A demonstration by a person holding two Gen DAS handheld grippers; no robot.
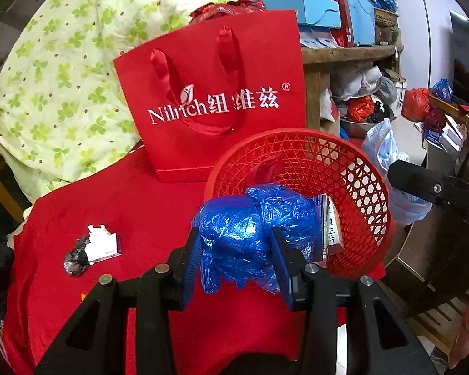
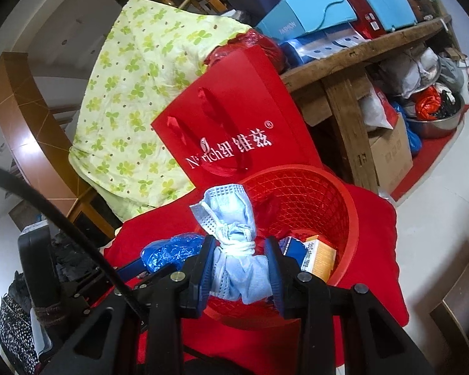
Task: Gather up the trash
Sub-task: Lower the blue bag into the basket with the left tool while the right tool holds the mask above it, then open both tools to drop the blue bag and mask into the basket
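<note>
My left gripper [image 1: 236,237] is shut on a crumpled blue plastic bag [image 1: 253,228] and holds it over the near rim of a red mesh basket [image 1: 359,168]. My right gripper [image 2: 240,250] is shut on a bunched light-blue face mask [image 2: 231,218] and holds it above the same basket [image 2: 315,197]. Small boxes [image 2: 319,256] lie inside the basket. On the red cloth [image 1: 134,200] at the left lie a small white box [image 1: 104,245] and a dark crumpled wrapper [image 1: 76,257]. The blue bag also shows in the right wrist view [image 2: 168,250].
A red paper gift bag [image 1: 209,93] stands behind the basket. A green-patterned quilt [image 1: 62,78] is piled at the back left. A wooden shelf [image 2: 344,53] with blue and red boxes stands at the back right, with bags and a metal basin [image 2: 434,125] underneath.
</note>
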